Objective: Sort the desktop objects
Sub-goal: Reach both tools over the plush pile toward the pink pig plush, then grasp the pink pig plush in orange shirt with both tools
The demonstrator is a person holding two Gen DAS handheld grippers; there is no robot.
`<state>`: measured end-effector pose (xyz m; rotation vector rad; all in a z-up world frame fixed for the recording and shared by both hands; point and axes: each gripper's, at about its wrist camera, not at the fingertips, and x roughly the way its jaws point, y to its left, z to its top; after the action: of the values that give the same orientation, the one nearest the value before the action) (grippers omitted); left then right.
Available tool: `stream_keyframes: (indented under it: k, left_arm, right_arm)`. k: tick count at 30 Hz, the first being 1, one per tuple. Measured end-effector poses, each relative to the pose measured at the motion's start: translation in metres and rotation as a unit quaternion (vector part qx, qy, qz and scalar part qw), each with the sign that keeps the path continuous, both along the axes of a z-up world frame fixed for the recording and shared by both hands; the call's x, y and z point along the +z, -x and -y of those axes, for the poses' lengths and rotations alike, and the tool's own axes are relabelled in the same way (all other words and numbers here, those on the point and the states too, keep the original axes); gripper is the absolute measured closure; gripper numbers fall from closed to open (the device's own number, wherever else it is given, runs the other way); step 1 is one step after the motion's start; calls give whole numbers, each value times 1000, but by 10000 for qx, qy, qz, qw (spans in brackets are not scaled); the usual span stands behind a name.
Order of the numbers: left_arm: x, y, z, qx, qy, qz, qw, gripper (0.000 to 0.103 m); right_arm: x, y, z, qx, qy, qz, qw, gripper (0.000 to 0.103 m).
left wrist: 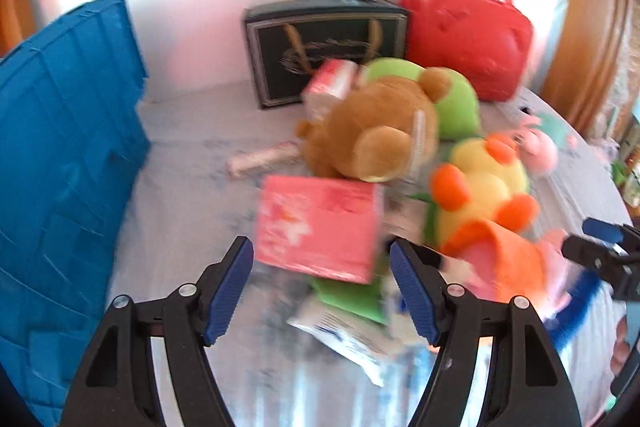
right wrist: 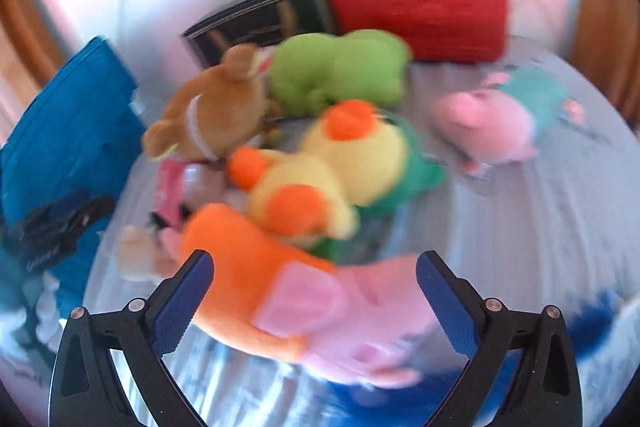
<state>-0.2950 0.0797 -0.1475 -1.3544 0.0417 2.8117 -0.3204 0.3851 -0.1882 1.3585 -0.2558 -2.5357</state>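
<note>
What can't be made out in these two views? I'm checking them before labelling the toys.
- Pink box, left wrist view: print smeared by motion blur.
- White packet, left wrist view: text blurred, partly behind the left claw.
- Orange-and-pink plush, right wrist view: shape blurred.

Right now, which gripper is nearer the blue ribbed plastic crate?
Left. The left gripper hangs open beside the blue ribbed plastic crate, over the pink box. The right gripper is open further off, over the pink and orange plush toy, with the left gripper between.
</note>
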Motion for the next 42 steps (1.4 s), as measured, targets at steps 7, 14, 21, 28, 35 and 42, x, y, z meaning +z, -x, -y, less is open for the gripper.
stream_keyframes:
  k: [7,14,21,28,35,42]
  left_arm:
    - [9,-1,-66,-848,-304,-287,9955,32]
    - [-51,-5,-107,-1504,-65,276,9882,23]
    - [-67,-11,-99,-1680,109,372,9850,6]
    - [-90,-1,-114,-1884,193,362,9812,0]
    - [-101,21,-120,-1904,27,484,9805,0]
    - [-93,16,-125,-1987,-81,465,9789,21]
  right_arm:
    - [-14,-4,-49,-603,-57,284,9978,0]
    - [-30,-20,-48,-350,-23,486,9982,0]
    - [-69,-14,-31,-11,144,884,9960,0]
    - [-80,-2,-28,80,161,961,9952,0]
    - [-90,16,-26,22,269,892,9956,0]
    - [-76,11,-18,212,120,625,9977,29]
